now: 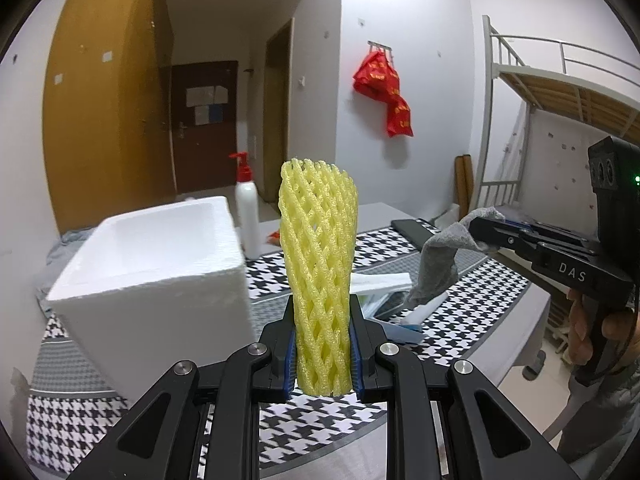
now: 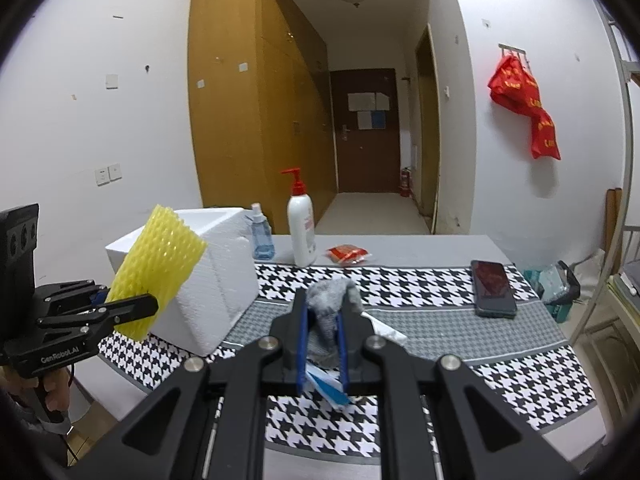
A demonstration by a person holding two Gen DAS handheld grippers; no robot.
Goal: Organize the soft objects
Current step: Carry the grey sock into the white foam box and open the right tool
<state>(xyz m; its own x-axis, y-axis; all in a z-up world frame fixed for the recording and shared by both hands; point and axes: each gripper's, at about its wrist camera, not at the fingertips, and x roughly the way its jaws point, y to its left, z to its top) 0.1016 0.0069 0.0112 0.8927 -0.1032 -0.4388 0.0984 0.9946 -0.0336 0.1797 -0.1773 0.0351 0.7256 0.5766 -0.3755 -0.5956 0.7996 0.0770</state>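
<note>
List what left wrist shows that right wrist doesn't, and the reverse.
Left wrist only: bunk bed frame.
Right wrist only: blue spray bottle, red packet, wall switches.
Both: yellow foam net clamped in the left gripper, grey cloth clamped in the right gripper, white foam box, pump bottle, phone, red bag on the wall.

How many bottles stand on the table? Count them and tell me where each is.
2. The white pump bottle with a red top stands at the table's far edge, right of the white foam box. The small blue spray bottle stands between them. Others may be hidden behind the box.
</note>
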